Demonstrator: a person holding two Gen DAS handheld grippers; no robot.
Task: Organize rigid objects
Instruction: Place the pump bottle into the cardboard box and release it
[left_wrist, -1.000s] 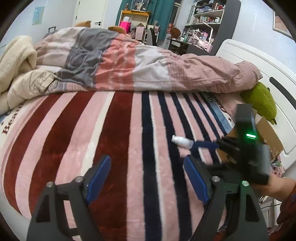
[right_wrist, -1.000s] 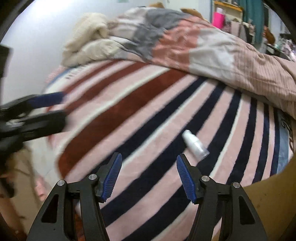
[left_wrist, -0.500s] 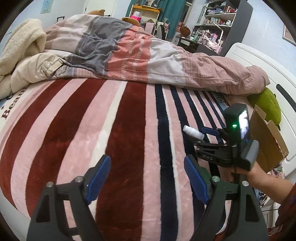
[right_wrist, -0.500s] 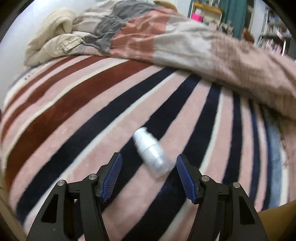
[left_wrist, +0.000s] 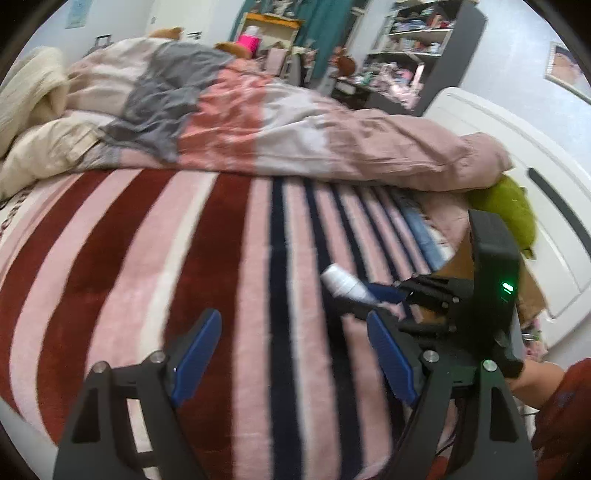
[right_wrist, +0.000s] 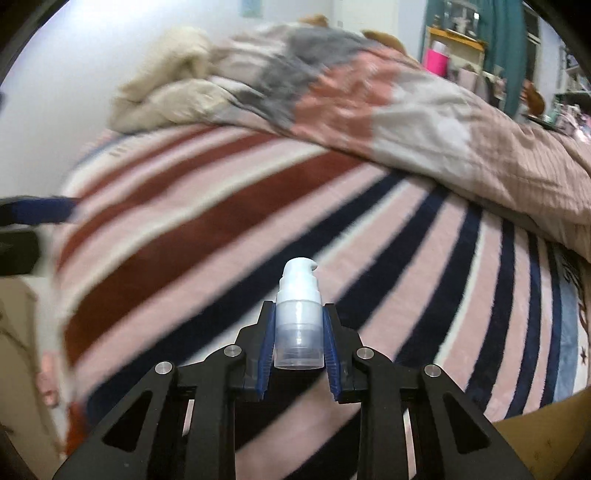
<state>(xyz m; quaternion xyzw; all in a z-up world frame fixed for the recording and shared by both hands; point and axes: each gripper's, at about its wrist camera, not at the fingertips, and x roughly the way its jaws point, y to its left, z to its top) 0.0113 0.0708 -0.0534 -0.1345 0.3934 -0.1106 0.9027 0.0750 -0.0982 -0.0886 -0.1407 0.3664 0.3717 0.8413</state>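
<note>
The right gripper (right_wrist: 298, 341), gaping a second earlier, had just closed on the pump bottle (right_wrist: 298, 325), lifting it off the striped blanket (right_wrist: 221, 229), while the left gripper (left_wrist: 291, 354) stayed wide and empty.

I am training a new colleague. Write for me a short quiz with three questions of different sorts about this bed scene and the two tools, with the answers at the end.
1. True or false: the right tool is shut on the white pump bottle.
2. Multiple choice: what is between the fingers of the left tool? A) a pump bottle B) nothing, only the striped blanket behind them C) a green plush toy
3. Short answer: which way does the bottle's pump head point, as the right wrist view shows it?

Key
1. True; its jaws have just been closing and the pads now press both sides of the bottle.
2. B
3. Away from the tool, toward the crumpled duvet.
</note>
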